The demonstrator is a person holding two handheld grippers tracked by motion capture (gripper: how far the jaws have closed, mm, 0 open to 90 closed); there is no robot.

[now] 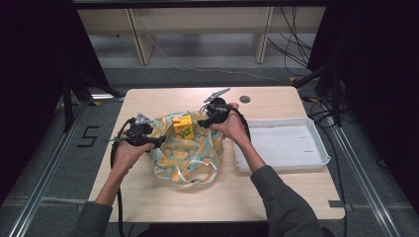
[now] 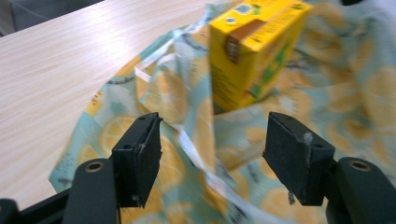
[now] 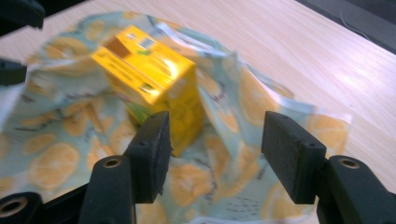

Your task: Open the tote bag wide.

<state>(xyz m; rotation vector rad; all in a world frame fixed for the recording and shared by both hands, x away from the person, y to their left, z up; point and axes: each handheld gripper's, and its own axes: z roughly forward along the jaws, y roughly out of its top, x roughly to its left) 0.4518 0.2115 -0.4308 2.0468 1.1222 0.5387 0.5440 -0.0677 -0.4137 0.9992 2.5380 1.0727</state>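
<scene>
While a yellow carton (image 1: pixel 183 127) stands upright in the mouth of a lemon-print bag (image 1: pixel 190 153) at the middle of the wooden table (image 1: pixel 163 197), the left gripper (image 1: pixel 157 141) and right gripper (image 1: pixel 201 121) flank it, jaws spread and gripping nothing. Beside the bag sits a white tray (image 1: pixel 284 160).

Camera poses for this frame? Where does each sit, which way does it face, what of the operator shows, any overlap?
High view: above the person's side, facing forward and down on the table; forearms, left gripper, right gripper.
Left gripper view: on the left gripper, over open jaws toward the lemon-print bag.
Right gripper view: on the right gripper, over open jaws toward the bag.
Shared: the yellow carton in all three.
</scene>
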